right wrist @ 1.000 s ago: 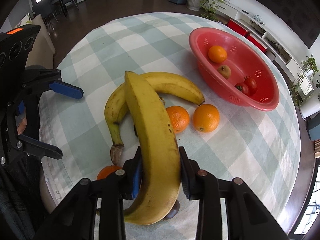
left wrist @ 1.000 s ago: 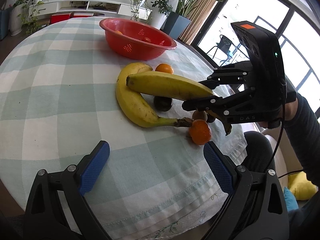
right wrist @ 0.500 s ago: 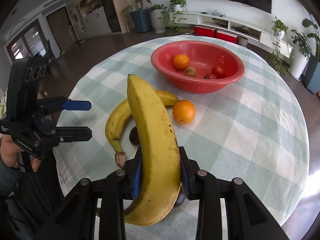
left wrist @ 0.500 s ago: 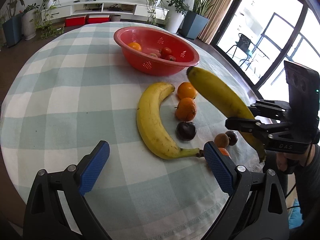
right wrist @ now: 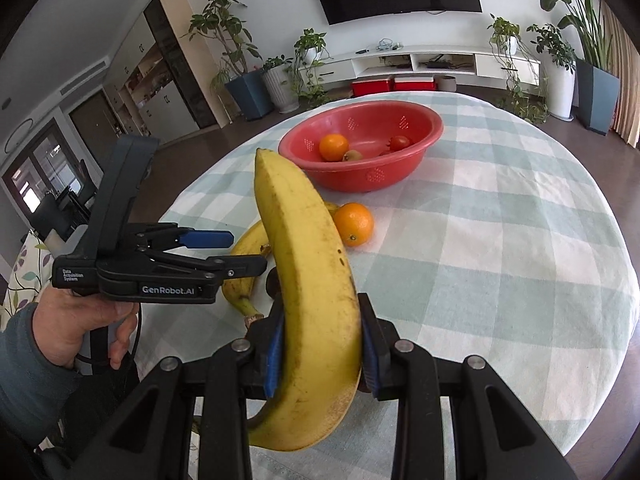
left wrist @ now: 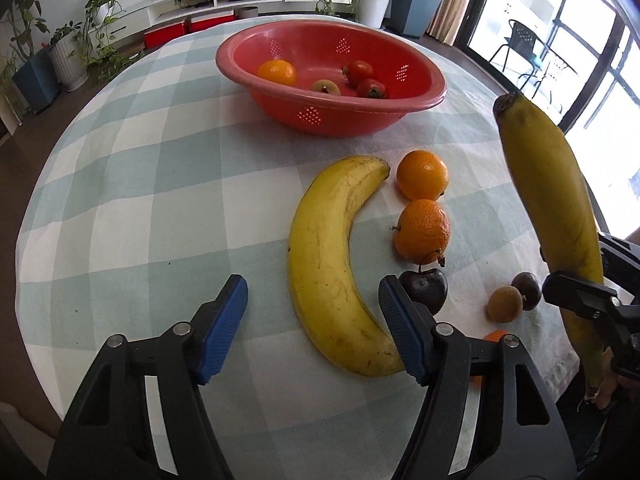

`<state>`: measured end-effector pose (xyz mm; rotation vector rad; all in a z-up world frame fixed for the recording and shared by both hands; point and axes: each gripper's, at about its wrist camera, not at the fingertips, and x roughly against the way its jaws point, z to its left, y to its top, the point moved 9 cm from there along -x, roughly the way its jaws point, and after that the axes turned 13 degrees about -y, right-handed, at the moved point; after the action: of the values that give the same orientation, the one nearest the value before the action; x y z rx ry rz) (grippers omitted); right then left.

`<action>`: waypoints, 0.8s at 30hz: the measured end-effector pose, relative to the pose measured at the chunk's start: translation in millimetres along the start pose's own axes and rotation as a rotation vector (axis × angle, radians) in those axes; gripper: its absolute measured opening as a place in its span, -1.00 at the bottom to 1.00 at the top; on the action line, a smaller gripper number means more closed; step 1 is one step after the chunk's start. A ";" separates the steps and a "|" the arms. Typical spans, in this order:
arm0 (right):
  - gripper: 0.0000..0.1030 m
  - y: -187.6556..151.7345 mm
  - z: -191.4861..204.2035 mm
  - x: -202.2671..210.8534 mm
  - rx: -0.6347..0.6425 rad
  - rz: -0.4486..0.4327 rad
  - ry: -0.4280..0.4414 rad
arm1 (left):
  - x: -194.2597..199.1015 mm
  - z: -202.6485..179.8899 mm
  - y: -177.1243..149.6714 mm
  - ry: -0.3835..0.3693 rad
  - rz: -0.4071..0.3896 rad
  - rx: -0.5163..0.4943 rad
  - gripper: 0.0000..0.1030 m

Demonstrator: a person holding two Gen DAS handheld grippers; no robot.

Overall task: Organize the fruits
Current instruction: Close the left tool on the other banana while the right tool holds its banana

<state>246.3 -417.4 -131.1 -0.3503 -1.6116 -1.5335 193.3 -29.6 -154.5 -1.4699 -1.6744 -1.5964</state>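
My right gripper (right wrist: 320, 344) is shut on a yellow banana (right wrist: 308, 280) and holds it tip-up above the table's near edge; the held banana also shows at the right of the left wrist view (left wrist: 548, 200). My left gripper (left wrist: 312, 328) is open and empty, its fingers either side of the stem end of a second banana (left wrist: 328, 256) lying on the cloth. A red bowl (left wrist: 416, 100) at the back holds an orange (left wrist: 277, 72), two tomatoes and a small brown fruit. Two oranges (left wrist: 422, 174) (left wrist: 422, 230) lie beside the second banana.
A dark plum (left wrist: 426, 290), a brown kiwi-like fruit (left wrist: 505, 304), a dark round fruit (left wrist: 527, 285) and a partly hidden orange (left wrist: 496, 336) lie near the table's right edge. The round table has a green-checked cloth (left wrist: 140, 200). Plants, a TV shelf and windows surround it.
My right gripper has lifted its banana up and tilted it more upright, off to the right. My left gripper has moved forward so that its fingers flank the lying banana.
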 end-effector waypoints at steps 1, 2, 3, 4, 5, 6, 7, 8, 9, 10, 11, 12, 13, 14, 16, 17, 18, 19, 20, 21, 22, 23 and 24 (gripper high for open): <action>-0.32 0.0 0.4 0.1 0.003 -0.002 0.000 | -2.7 0.1 -0.3 0.012 0.013 -0.007 0.29; -0.32 -0.3 1.3 0.9 0.006 -0.006 0.000 | -5.9 -0.2 -0.1 0.020 0.026 -0.014 0.29; -0.32 -0.4 1.7 1.5 0.008 -0.010 -0.001 | -8.9 -0.8 -0.6 0.030 0.038 -0.020 0.29; -0.32 -0.1 1.7 1.8 0.008 -0.014 -0.001 | -11.6 -1.2 -0.3 0.040 0.045 -0.027 0.29; -0.32 0.1 1.3 2.1 0.006 -0.018 -0.001 | -13.1 -1.9 0.6 0.050 0.048 -0.036 0.29; -0.32 0.3 0.8 2.5 0.003 -0.020 0.000 | -14.2 -2.1 1.3 0.055 0.051 -0.038 0.27; -0.32 0.6 0.3 2.8 -0.001 -0.021 0.002 | -15.0 -2.6 2.6 0.053 0.051 -0.037 0.24; -0.32 0.8 0.0 2.9 -0.003 -0.023 0.003 | -15.4 -2.9 4.2 0.052 0.051 -0.039 0.09; -0.32 1.0 -0.3 2.6 -0.004 -0.023 0.004 | -15.3 -3.1 5.7 0.054 0.053 -0.044 -0.10; -0.32 1.1 -0.4 2.0 -0.004 -0.024 0.004 | -15.6 -4.1 7.1 0.047 0.056 -0.047 -0.18; -0.32 1.0 -0.1 1.9 -0.002 -0.025 0.004 | -16.5 -5.7 7.9 0.047 0.061 -0.054 -0.27; -0.32 0.9 0.2 1.8 -0.001 -0.026 0.005 | -17.4 -7.4 8.4 0.063 0.066 -0.072 -0.28; -0.32 1.0 0.3 1.5 0.000 -0.026 0.004 | -17.6 -9.9 8.9 0.078 0.069 -0.089 -0.28; -0.32 0.1 0.1 2.0 0.001 -0.028 0.003 | -18.1 -10.8 9.4 0.084 0.072 -0.099 -0.28; -0.32 0.1 -0.1 2.5 0.000 -0.031 0.003 | -18.9 -11.4 10.1 0.082 0.086 -0.114 -0.28; -0.32 0.2 0.0 2.2 0.000 -0.031 0.003 | -19.2 -11.5 10.8 0.079 0.096 -0.124 -0.28; -0.32 0.4 -0.2 2.1 -0.001 -0.031 0.002 | -19.7 -11.5 11.4 0.074 0.105 -0.131 -0.29; -0.32 0.3 -0.2 2.3 -0.001 -0.032 0.000 | -19.8 -12.0 12.0 0.069 0.112 -0.137 -0.29; -0.32 0.3 -0.3 3.1 -0.001 -0.034 -0.002 | -20.5 -12.2 12.5 0.065 0.118 -0.145 -0.31; -0.32 0.4 -0.6 3.5 -0.002 -0.035 -0.003 | -20.4 -12.3 12.6 0.058 0.123 -0.151 -0.32; -0.32 0.5 -1.1 3.6 -0.003 -0.036 -0.004 | -20.3 -12.7 12.4 0.051 0.127 -0.157 -0.34; -0.32 0.8 -1.8 3.8 -0.005 -0.038 -0.007 | -20.0 -12.7 12.1 0.043 0.131 -0.162 -0.36; -0.32 0.8 -2.4 4.5 -0.007 -0.040 -0.009 | -19.3 -13.4 11.6 0.037 0.132 -0.167 -0.38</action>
<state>245.1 -421.0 -127.6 -0.3307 -1.6290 -1.5707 205.4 -51.7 -161.6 -1.5853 -1.4220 -1.7135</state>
